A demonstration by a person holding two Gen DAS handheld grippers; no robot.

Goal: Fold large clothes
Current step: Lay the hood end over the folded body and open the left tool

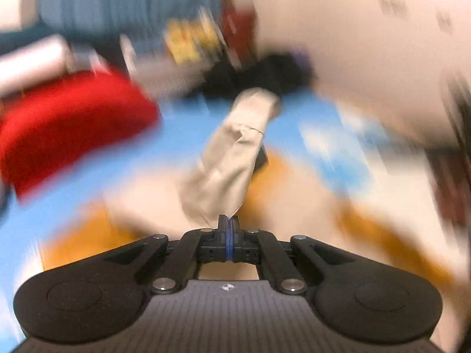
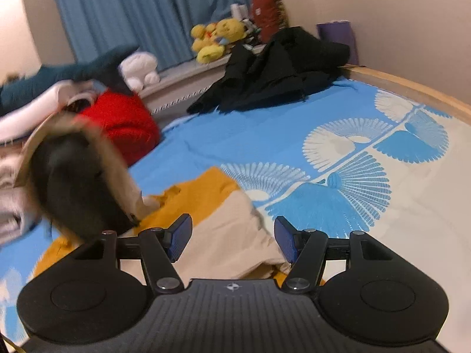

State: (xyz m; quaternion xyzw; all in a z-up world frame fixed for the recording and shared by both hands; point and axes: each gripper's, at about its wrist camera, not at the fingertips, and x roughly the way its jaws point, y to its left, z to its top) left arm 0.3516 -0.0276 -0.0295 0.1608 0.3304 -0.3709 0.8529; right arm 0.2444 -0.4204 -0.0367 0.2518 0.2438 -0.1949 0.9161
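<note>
My left gripper (image 1: pixel 228 223) is pinched together on a thin edge of the beige garment (image 1: pixel 226 161), which stretches away from the pads as a long sleeve or leg, while the rest of it lies bunched on the bed (image 2: pixel 235 135) on top of a mustard-yellow piece (image 2: pixel 200 197) just ahead of my right gripper (image 2: pixel 232 238), whose fingers stand wide apart over the beige cloth and hold nothing. The left view is heavily smeared, so I judge that hand is swinging fast, and that is my main worry: only a small bite of fabric sits between the pads, and a quick pull could tear it free or drag the whole garment into a twist instead of laying it flat. The yellow piece underneath could also ride along with the beige one if I clamp too deep with the right side, so I would take the top layer alone. In the right view a dark, fur-edged shape (image 2: pixel 73 182) hangs blurred at the left; I cannot tell whether it belongs to the beige garment as a hood or is something separate, and it may flop across the fold. Around the working area, a red bundle (image 2: pixel 123 129) and pale folded fabric crowd the left, a black heap of clothing (image 2: pixel 273 73) lies further back, and plush toys (image 2: pixel 217 35) sit on the sill by the blue curtain (image 2: pixel 141 8). The open patterned sheet to the right looks like the best room for spreading out.
</note>
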